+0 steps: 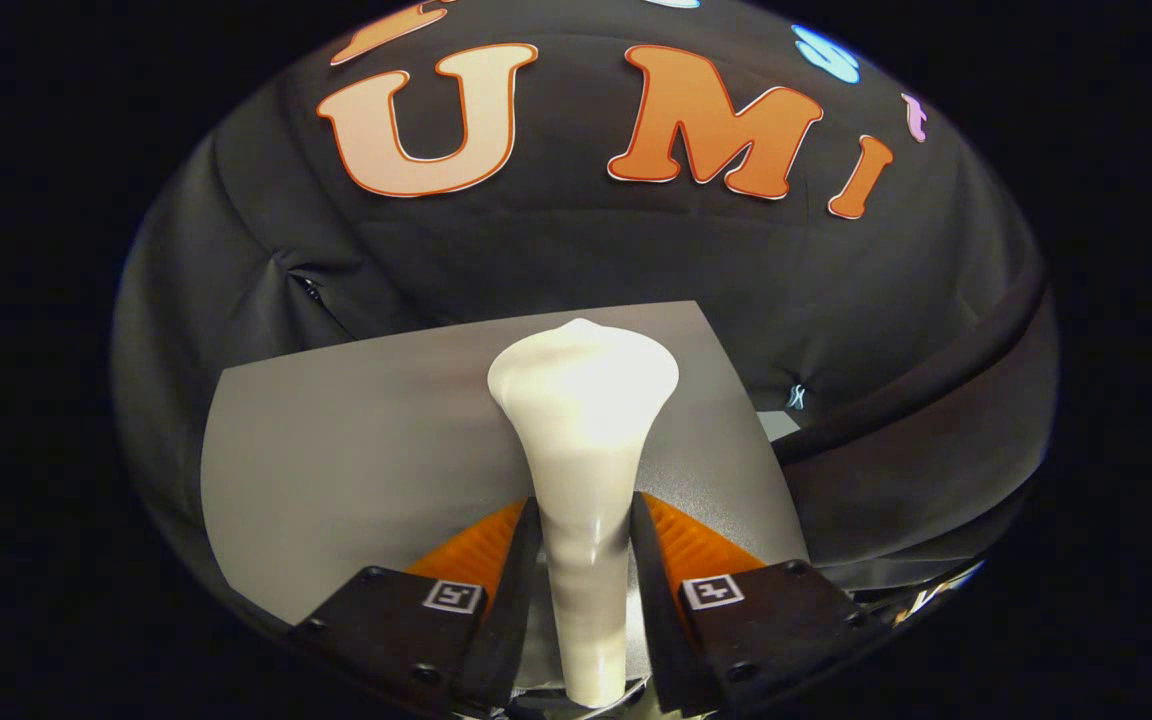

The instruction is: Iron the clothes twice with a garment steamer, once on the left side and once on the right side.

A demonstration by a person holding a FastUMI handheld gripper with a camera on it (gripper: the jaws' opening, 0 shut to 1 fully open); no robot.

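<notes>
A white garment steamer [584, 400] stands out straight ahead of me. Its slim handle runs between my two fingers and its wide flared head points away, toward the black cloth wall. My gripper [586, 505] is shut on the handle, with both fingers pressing its sides. The steamer's head hangs over a flat grey surface [356, 450] that stretches out beneath and beyond the fingers. The face of the head is turned away from me and hidden.
The black cloth wall [576, 250] closes the space just behind the grey surface, with a zip [311, 290] on its left part. A dark curved band [916, 400] runs along the right side of the grey surface.
</notes>
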